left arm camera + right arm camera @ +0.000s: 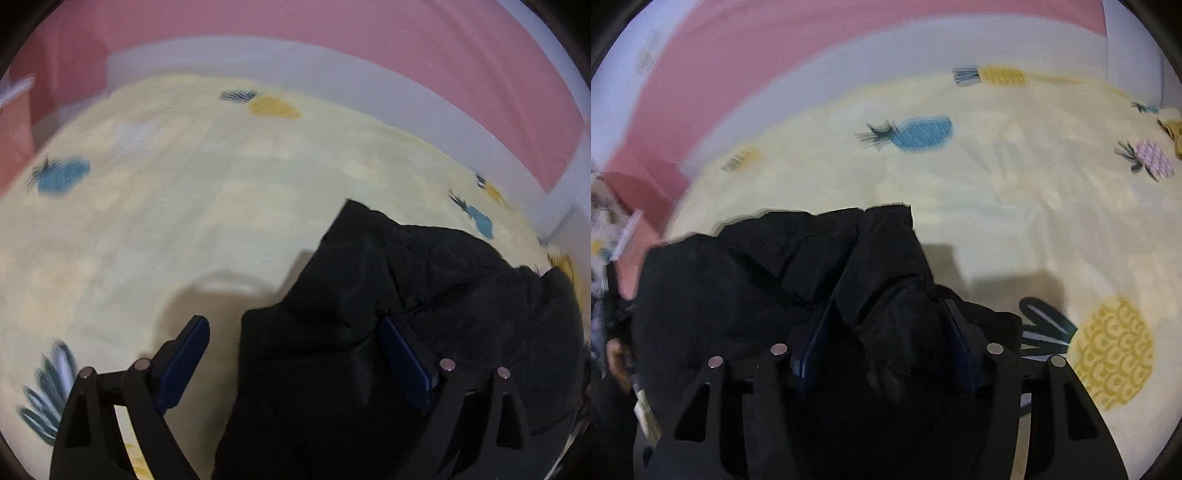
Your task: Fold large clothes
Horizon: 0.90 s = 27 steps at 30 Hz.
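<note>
A black garment (424,302) lies bunched on a pale yellow bedsheet (166,229) printed with pineapples. The left gripper (293,332) has its jaws spread wide, with a fold of the black fabric lying between the blue fingers. The right gripper (886,314) also has its jaws parted, a ridge of the same garment (775,273) mounded between them. A pink wall (746,74) stands behind the bed.
</note>
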Each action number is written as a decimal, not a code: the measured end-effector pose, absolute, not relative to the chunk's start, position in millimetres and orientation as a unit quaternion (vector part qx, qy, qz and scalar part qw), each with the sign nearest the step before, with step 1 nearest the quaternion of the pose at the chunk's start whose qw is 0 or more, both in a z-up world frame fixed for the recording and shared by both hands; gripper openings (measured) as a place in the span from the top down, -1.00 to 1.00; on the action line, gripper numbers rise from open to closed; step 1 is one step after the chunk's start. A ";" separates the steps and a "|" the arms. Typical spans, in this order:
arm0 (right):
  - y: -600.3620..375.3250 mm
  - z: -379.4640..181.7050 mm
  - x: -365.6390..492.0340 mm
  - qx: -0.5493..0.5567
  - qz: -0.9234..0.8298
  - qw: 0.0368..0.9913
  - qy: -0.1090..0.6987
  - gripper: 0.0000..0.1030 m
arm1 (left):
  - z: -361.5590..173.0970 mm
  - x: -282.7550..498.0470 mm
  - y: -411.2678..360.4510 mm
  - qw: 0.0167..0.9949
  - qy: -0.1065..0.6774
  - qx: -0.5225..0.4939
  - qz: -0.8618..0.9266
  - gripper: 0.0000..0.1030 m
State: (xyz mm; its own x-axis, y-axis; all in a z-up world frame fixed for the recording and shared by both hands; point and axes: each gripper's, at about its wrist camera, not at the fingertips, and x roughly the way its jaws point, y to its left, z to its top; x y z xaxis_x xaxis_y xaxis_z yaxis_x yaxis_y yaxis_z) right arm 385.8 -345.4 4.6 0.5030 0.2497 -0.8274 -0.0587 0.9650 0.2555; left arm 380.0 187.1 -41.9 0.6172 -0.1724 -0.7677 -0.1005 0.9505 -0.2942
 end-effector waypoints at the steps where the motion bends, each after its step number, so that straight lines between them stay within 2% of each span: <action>1: -342.8 -6.0 390.2 0.088 0.083 0.860 0.496 -0.13 | -47.8 380.9 190.6 0.882 0.436 -0.176 -0.023 -0.88; 6: -340.9 -25.9 399.4 0.085 0.058 0.863 0.495 -0.13 | -38.3 373.1 183.9 0.897 0.417 -0.145 -0.003 -0.89; 10: -348.5 8.2 376.0 0.076 0.036 0.882 0.464 -0.13 | -4.2 355.8 182.6 0.911 0.393 -0.125 0.003 -0.84; 13: -348.0 51.2 341.6 0.065 0.037 0.912 0.404 -0.14 | 38.7 328.9 174.2 0.933 0.343 -0.104 -0.017 -0.84; 16: -329.2 85.6 305.4 0.064 0.075 0.932 0.349 -0.16 | 78.0 299.4 143.3 0.949 0.293 -0.083 -0.076 -0.85; 18: -299.5 90.8 294.7 0.043 0.113 0.929 0.349 -0.16 | 86.4 293.1 101.8 0.948 0.288 -0.048 -0.129 -0.85; 20: -262.5 81.9 297.4 0.012 0.144 0.918 0.370 -0.16 | 83.9 298.0 64.9 0.940 0.298 -0.017 -0.163 -0.85; 23: -229.4 56.7 324.2 -0.014 0.149 0.902 0.405 -0.16 | 53.3 334.8 27.9 0.926 0.346 0.025 -0.150 -0.85; 27: -233.7 21.3 363.3 -0.012 0.114 0.894 0.432 -0.16 | 2.8 388.6 28.7 0.908 0.404 0.046 -0.099 -0.87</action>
